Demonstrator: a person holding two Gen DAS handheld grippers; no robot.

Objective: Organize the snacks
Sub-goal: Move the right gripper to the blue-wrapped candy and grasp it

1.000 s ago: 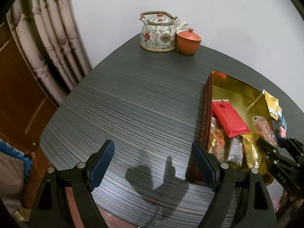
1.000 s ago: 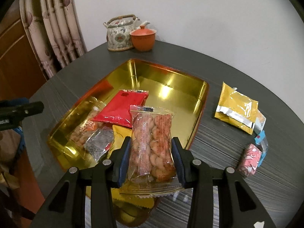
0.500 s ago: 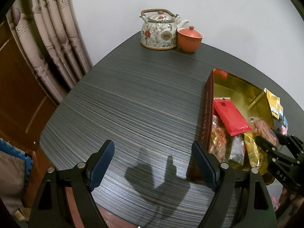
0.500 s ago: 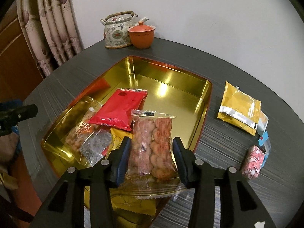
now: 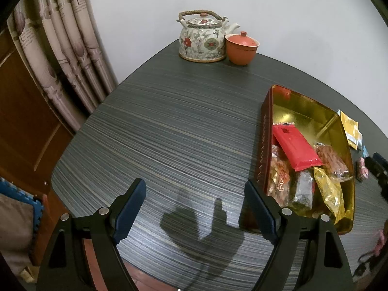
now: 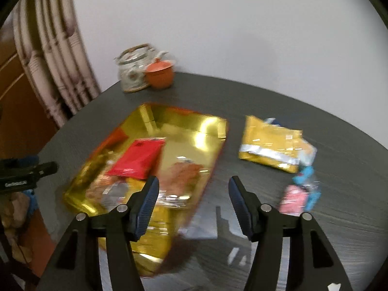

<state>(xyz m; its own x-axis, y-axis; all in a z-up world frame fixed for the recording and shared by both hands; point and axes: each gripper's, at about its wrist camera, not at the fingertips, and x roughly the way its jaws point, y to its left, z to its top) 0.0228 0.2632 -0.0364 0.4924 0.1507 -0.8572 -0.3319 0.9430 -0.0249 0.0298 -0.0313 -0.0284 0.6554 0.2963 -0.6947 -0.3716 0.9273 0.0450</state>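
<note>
Right tongs (image 6: 194, 201): jaws opening, nothing between the pads. The clear packet of pinkish-brown biscuits (image 6: 181, 181) now lies in the gold-lined rectangular tin tray (image 6: 208, 123), at its 4 o'clock corner, beside the flat red foil packet (image 6: 138, 157). Right view is motion-blurred, so I can't tell if the packet's end overhangs the tray rim.

Left tongs (image 5: 194, 208): wide, empty, hovering over bare dark striped worktop (image 5: 169, 126) at 9 o'clock of the tray.

Left outside, at 3 o'clock of the tray: gold foil packet with a silver band (image 6: 269, 145); small pink wrapped sweet with blue twist ends (image 6: 298, 194) at 4 o'clock of it, nearest the right tongs.

Step in hand, as I read it: clear the drop and go for the next loose snack.
- Let the jaws finish opening before swinging away, so a pad doesn't drag the biscuit packet out.
- Lift clear of the tray wall first.
- Pink sweet is small: come in from above, pads across its short axis.
- Gold packet is flat and slippery: pinch an edge, don't scoop.
- Floral ceramic teapot (image 5: 203, 41) and orange lidded cup (image 5: 241, 48) at 12 o'clock are well apart, no risk.
</note>
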